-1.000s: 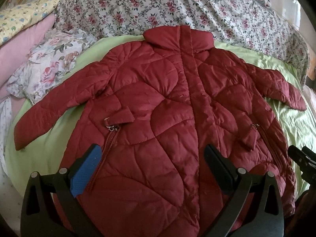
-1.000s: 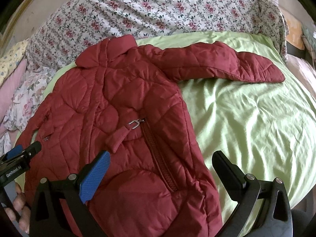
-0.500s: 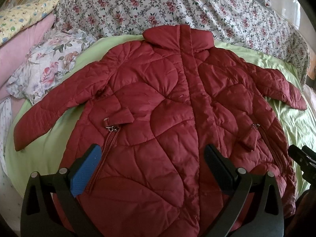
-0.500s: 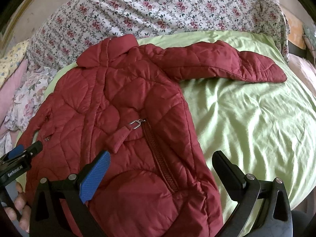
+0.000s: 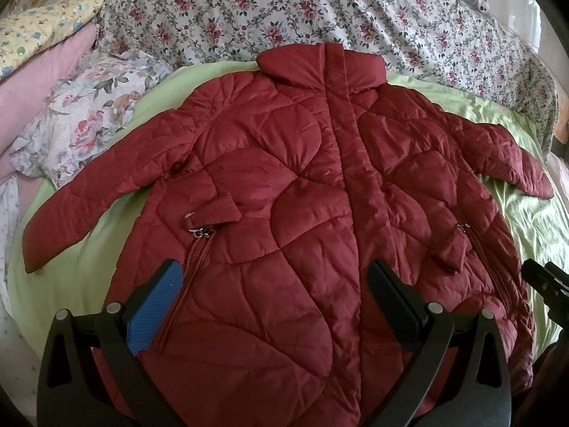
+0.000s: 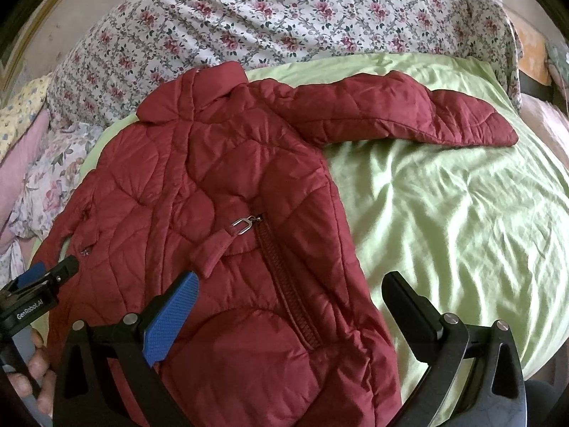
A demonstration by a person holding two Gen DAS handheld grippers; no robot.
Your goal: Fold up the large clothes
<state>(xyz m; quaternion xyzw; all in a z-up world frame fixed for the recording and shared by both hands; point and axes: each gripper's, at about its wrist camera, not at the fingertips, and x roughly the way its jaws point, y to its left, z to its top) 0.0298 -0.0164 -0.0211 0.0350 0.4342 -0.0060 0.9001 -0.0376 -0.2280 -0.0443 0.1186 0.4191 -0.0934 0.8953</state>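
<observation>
A dark red quilted jacket point(image 5: 302, 195) lies face up and spread flat on a light green sheet point(image 5: 89, 259), collar far, both sleeves stretched out. It also shows in the right wrist view point(image 6: 249, 195), its right sleeve point(image 6: 409, 114) lying across the sheet point(image 6: 462, 231). My left gripper point(image 5: 275, 284) is open and empty, hovering over the jacket's lower front. My right gripper point(image 6: 291, 302) is open and empty over the jacket's lower right side, near the pocket zipper point(image 6: 284, 267). The jacket's hem is hidden under both grippers.
A floral quilt point(image 5: 320, 10) is bunched behind the jacket. A flowered pillow point(image 5: 81, 117) and a pink cushion point(image 5: 39, 67) lie to the left. The left gripper's body point(image 6: 32, 291) and a hand show at the right wrist view's left edge.
Both grippers have drifted slightly; the jacket sits a touch lower in the right wrist view. The jacket itself has not moved and the jaws stay open.
</observation>
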